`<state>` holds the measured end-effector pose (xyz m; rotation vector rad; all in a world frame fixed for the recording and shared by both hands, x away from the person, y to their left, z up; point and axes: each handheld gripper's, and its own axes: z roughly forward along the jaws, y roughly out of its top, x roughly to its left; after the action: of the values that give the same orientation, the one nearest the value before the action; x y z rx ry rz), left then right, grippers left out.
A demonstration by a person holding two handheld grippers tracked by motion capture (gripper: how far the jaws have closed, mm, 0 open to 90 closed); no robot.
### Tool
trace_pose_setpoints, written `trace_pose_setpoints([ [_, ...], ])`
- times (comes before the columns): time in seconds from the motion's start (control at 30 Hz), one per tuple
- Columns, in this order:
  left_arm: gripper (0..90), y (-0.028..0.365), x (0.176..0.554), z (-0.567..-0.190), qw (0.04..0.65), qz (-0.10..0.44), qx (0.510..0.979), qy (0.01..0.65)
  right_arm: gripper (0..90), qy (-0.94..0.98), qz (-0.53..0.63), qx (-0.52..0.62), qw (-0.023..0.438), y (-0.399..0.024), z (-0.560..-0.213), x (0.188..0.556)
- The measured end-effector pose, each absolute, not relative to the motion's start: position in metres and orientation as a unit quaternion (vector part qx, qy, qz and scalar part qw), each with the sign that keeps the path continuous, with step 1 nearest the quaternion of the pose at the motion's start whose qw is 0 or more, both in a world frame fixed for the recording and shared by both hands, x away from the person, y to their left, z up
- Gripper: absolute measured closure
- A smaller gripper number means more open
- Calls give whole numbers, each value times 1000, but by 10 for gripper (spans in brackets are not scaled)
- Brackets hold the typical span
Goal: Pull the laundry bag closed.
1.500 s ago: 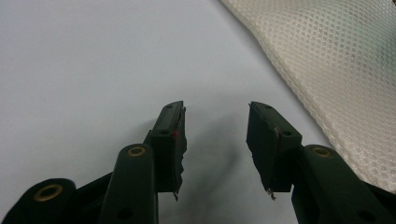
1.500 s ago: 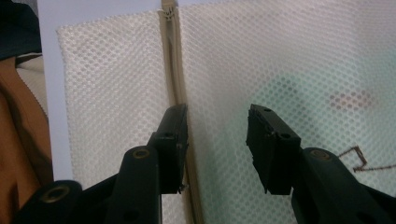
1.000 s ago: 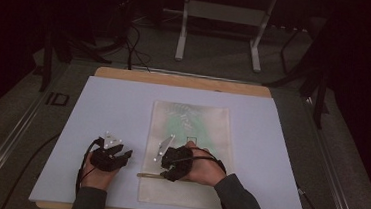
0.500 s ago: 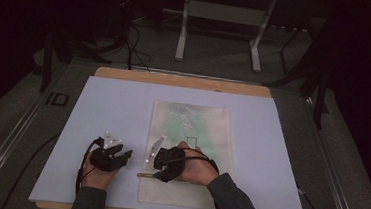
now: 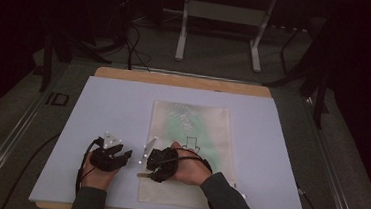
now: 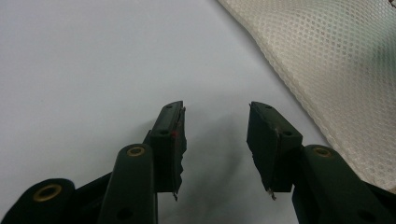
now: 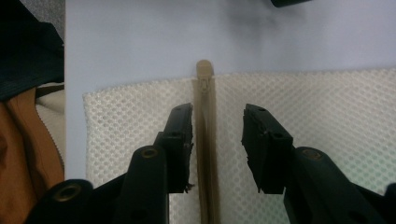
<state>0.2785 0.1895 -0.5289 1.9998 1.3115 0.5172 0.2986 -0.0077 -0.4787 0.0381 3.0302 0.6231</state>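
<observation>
1. The right claw (image 7: pixel 217 149) hangs over the mesh bag (image 7: pixel 327 107). Its jaws are about half open and have just been closing. The tan zip (image 7: pixel 205 140) runs up between them, just beside the left jaw. The pads do not press on it, so this claw holds nothing.
2. The zip's pull (image 7: pixel 204 84) sits past the jaw tips, at the bag's edge. The zip's end sticks out a bit onto the sheet (image 7: pixel 140 42).
3. The left claw (image 6: pixel 215 140) is just off the bag's edge, over the bare sheet. Its jaws are open, with only sheet between them. It holds nothing and does not touch the bag.
4. From above, the right claw (image 5: pixel 161 164) is at the bag's (image 5: pixel 191 130) near left side. The left claw (image 5: pixel 111 156) is just left of the bag.
5. Inside the bag there is something green with a dark outline, but it is too blurry to tell what. The room past the bag is too dark to make out.
</observation>
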Motion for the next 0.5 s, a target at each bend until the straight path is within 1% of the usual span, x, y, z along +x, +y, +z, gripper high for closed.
trace_pose_setpoints([
  [0.23, 557, 189, 279, -530, 338, 195, 770, 504, 659, 979, 202, 8, 21, 0, -481, 298],
  [0.5, 553, 190, 279, -529, 340, 196, 769, 505, 701, 979, 202, 0, 16, 14, -484, 298],
])
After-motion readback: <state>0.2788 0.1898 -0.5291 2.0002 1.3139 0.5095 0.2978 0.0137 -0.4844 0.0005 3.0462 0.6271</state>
